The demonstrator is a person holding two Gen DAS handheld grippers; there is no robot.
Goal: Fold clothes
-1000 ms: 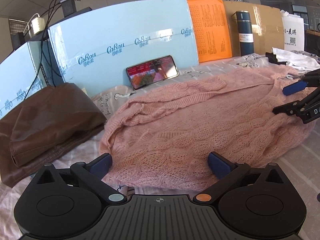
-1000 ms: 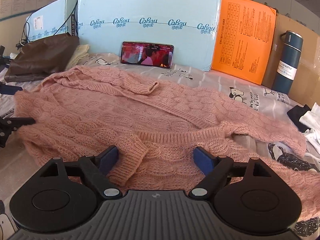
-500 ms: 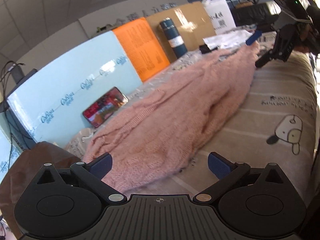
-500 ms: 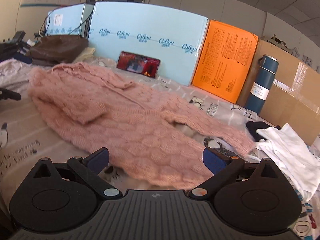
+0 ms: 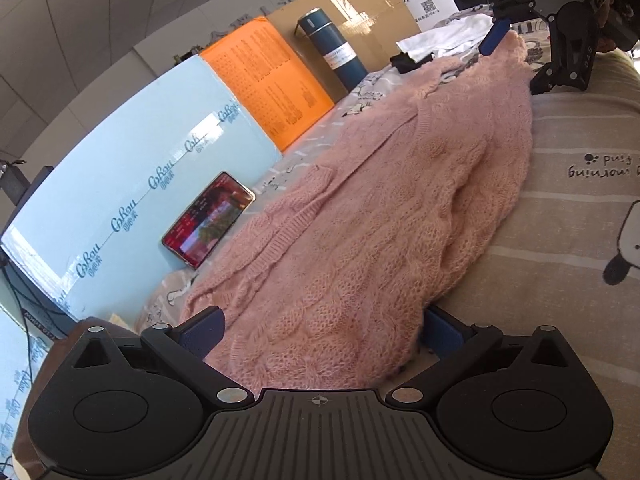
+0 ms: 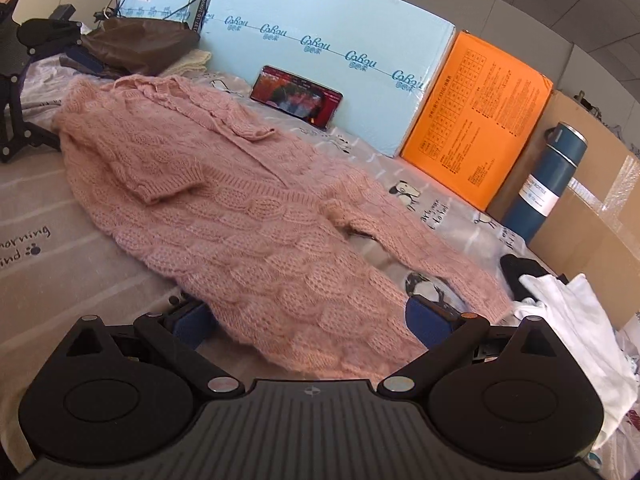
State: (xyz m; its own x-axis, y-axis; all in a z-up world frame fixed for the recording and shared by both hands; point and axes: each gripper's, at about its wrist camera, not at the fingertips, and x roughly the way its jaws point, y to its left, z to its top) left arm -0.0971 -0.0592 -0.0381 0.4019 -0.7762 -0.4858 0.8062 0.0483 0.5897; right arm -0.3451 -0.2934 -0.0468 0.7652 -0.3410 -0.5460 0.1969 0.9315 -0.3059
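A pink cable-knit sweater [image 5: 380, 216] [image 6: 248, 208] lies stretched along the printed bed sheet [image 5: 568, 216]. One sleeve is folded over its body, cuff [image 6: 164, 188] on top; the other sleeve [image 6: 432, 252] trails toward the white clothes. My left gripper [image 5: 320, 328] stands open at one end, with the knit lying loose between its blue pads [image 5: 202, 326]. At the opposite end my right gripper [image 6: 308, 320] is open too, the sweater's edge between its pads [image 6: 424, 318], not pinched. Each gripper shows in the other's view: the right [image 5: 516, 60] and the left [image 6: 60, 98].
Pale blue foam boards [image 6: 320, 40], an orange board [image 6: 476, 120] and a cardboard box [image 6: 592, 216] wall the far side. A lit phone [image 6: 296, 96] leans there, next to a blue flask [image 6: 548, 184]. White clothes [image 6: 568, 312] and a brown bag [image 6: 136, 44] lie at the ends.
My right gripper let go of the sleeve cuff, opened wide and shifted to the sweater's end. My left gripper rolled and moved in, so the knit now lies between its jaws.
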